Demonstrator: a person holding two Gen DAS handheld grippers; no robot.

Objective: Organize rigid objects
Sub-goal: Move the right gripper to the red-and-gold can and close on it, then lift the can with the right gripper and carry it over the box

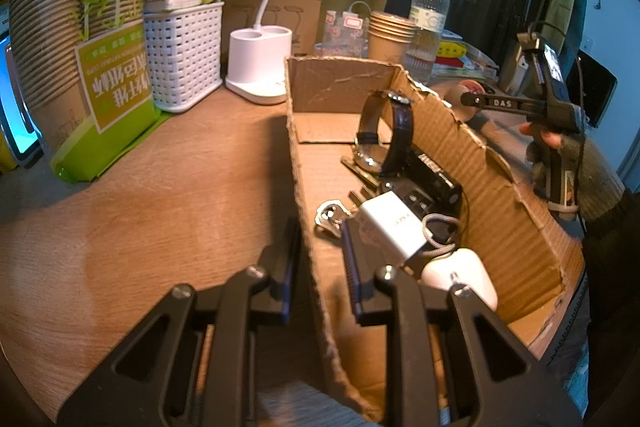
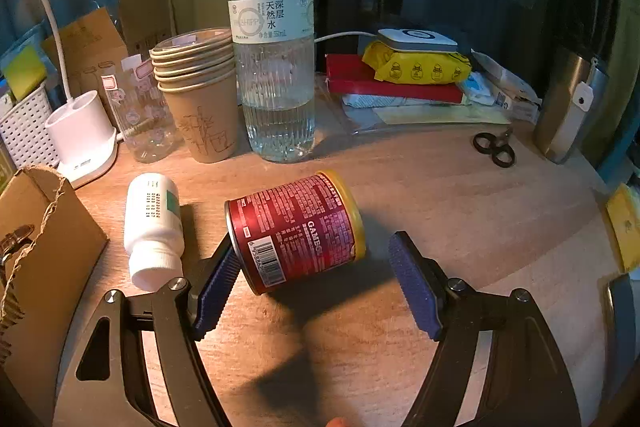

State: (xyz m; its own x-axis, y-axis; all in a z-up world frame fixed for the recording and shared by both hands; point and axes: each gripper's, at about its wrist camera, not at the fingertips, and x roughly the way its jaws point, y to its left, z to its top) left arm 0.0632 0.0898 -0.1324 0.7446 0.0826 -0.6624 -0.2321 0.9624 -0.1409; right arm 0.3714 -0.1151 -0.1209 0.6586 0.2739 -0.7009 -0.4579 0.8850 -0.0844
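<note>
Left tongs (image 1: 320,259) clamp the box wall (image 1: 304,195); right tongs (image 2: 316,279) straddle the red can (image 2: 296,231).

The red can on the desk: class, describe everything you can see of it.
The red can looks like printed metal, with a yellowish rim at its far end, small white text and a barcode near its darker near end. It lies on its side on the wooden desk, between the open right gripper fingers; one blue pad is at its near end.
</note>
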